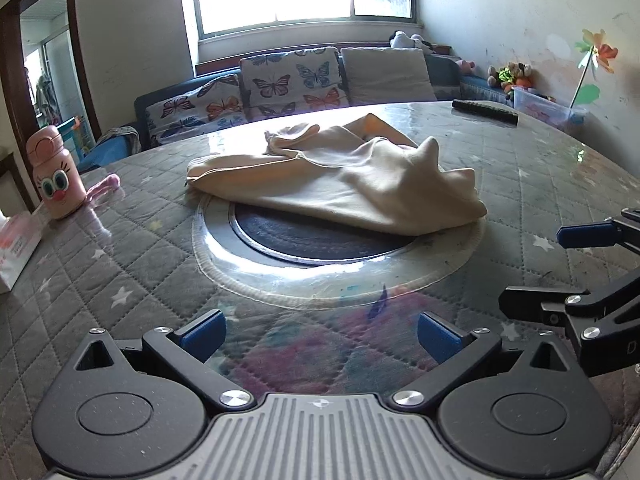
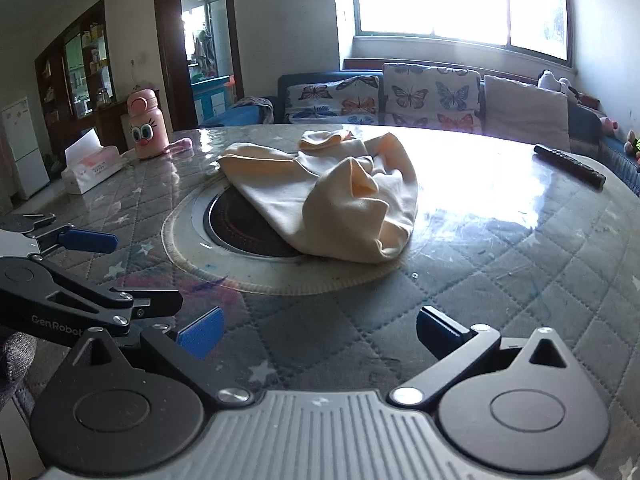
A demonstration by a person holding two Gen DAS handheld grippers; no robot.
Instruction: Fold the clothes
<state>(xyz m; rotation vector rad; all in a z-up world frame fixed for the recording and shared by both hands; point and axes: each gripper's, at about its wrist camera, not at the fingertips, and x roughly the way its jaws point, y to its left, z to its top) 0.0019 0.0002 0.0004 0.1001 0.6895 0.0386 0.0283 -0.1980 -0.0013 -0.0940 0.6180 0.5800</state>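
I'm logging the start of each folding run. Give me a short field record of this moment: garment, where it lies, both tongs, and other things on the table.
garment: cream garment, crumpled, unfolded
location: table, partly over the round black plate
left tongs: open, empty, short of the garment
right tongs: open, empty
other items: pink bottle, tissue box, remote

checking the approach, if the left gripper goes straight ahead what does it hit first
Probably the cream garment heaped on the table. The left gripper is open, with only bare tabletop before it, though depth is unclear.
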